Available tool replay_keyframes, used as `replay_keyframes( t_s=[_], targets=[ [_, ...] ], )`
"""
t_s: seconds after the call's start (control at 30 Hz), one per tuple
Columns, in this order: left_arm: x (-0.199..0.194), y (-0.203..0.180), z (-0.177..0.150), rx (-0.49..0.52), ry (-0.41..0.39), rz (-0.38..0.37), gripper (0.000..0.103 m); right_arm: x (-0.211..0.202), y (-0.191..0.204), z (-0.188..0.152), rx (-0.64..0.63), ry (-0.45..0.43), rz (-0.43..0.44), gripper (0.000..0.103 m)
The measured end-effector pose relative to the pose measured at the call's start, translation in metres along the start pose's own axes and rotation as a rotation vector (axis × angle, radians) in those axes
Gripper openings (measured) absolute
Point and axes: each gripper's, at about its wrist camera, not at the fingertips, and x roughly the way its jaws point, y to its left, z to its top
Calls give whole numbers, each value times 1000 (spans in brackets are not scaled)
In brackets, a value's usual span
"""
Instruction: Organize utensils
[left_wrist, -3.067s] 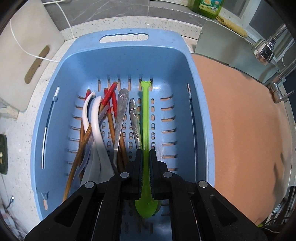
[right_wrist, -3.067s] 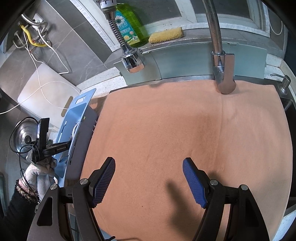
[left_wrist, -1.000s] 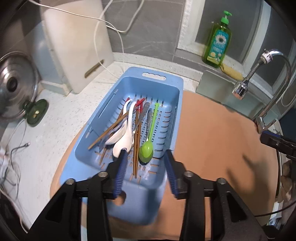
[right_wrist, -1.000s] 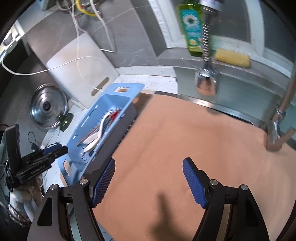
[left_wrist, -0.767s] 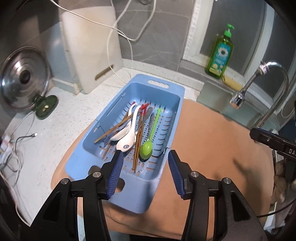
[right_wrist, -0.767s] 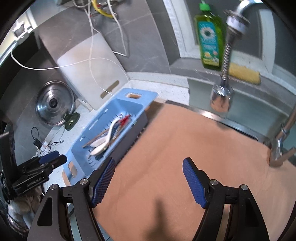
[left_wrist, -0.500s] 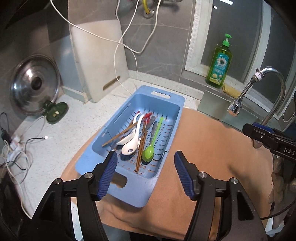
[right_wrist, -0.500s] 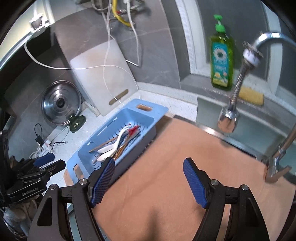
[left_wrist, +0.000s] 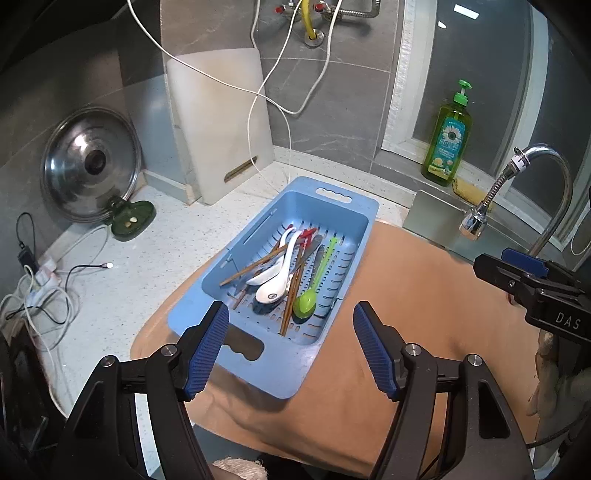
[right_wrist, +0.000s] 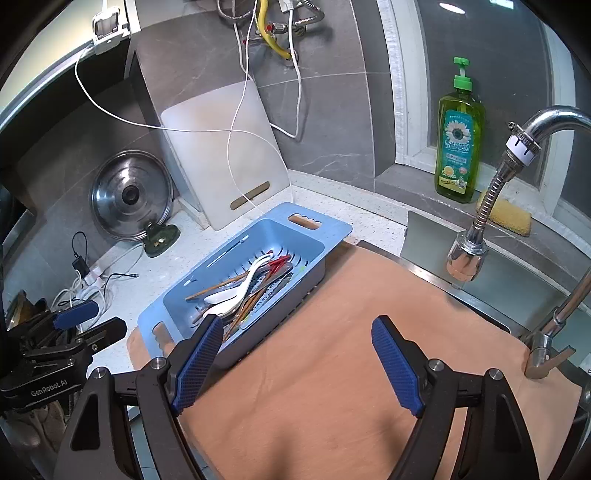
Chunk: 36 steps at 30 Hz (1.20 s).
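Low in frame, the left gripper (left_wrist: 291, 347) and right gripper (right_wrist: 297, 363) both gape wide, holding nothing, over an orange mat (left_wrist: 413, 295). Mid-frame, the blue slotted basket (left_wrist: 364, 221) holds a green spoon (left_wrist: 305, 305), white spoons, chopsticks and what looks like metal cutlery. A cutting board (left_wrist: 218, 122) leans upper centre, dish soap (right_wrist: 458, 144) upper right.

Bare orange cloth (right_wrist: 332, 369) fills the lower right; the chrome faucet head (right_wrist: 466, 258) overhangs its upper right edge.

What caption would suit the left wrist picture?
Open left tool held above a blue basket of spoons and chopsticks, green spoon lying inside.
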Motion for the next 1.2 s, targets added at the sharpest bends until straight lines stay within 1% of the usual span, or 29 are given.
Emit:
replay_keyframes(
  t_s=[0.63,1.2],
  targets=[
    [-3,-6,3,12,-4,-13,71,-3,-2,-1,10,-4,-6,80],
    [0,-9,9,23,-5,-16,71,3,-8,0,31,4,-6,80]
  ],
)
